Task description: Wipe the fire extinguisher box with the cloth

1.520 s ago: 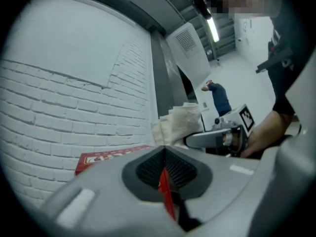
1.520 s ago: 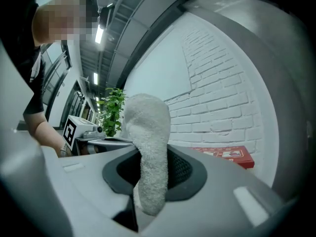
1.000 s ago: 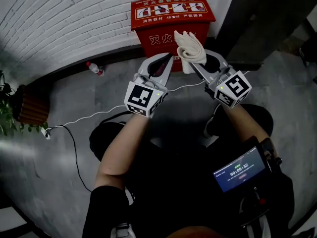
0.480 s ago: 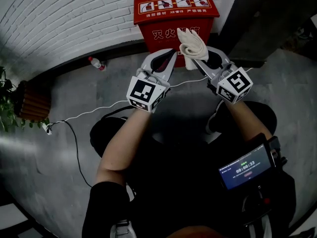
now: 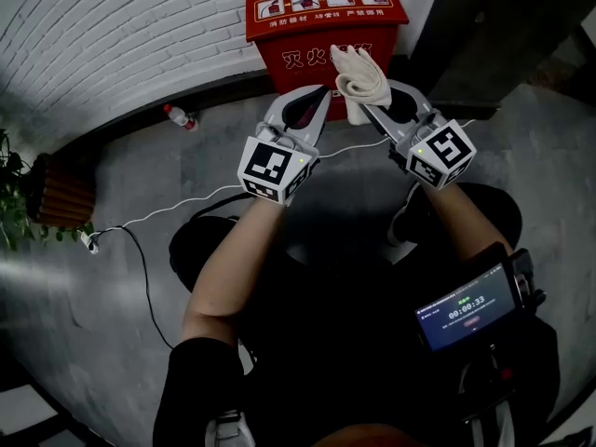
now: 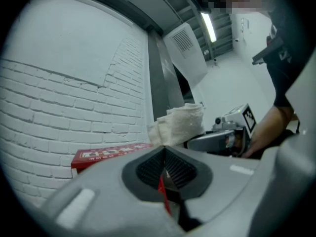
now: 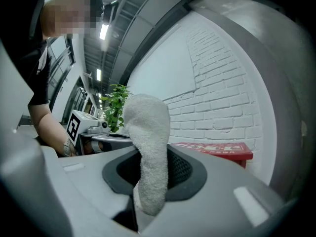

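Right gripper (image 5: 371,108) clamped on folded white cloth (image 5: 357,80), which sticks up past the jaw tips. In head view it overlaps the front of the red fire extinguisher box (image 5: 321,12); contact unclear. Left gripper (image 5: 319,101) jaws pressed together, empty, just beside cloth. Box stands against white brick wall (image 5: 140,26).

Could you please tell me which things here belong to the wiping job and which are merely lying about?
For the job:
- cloth, clamped in the jaws of the right gripper
- red fire extinguisher box
- left gripper, jaws shut on nothing

Lying about:
- plastic bottle
- white cable
- potted plant
- timer screen
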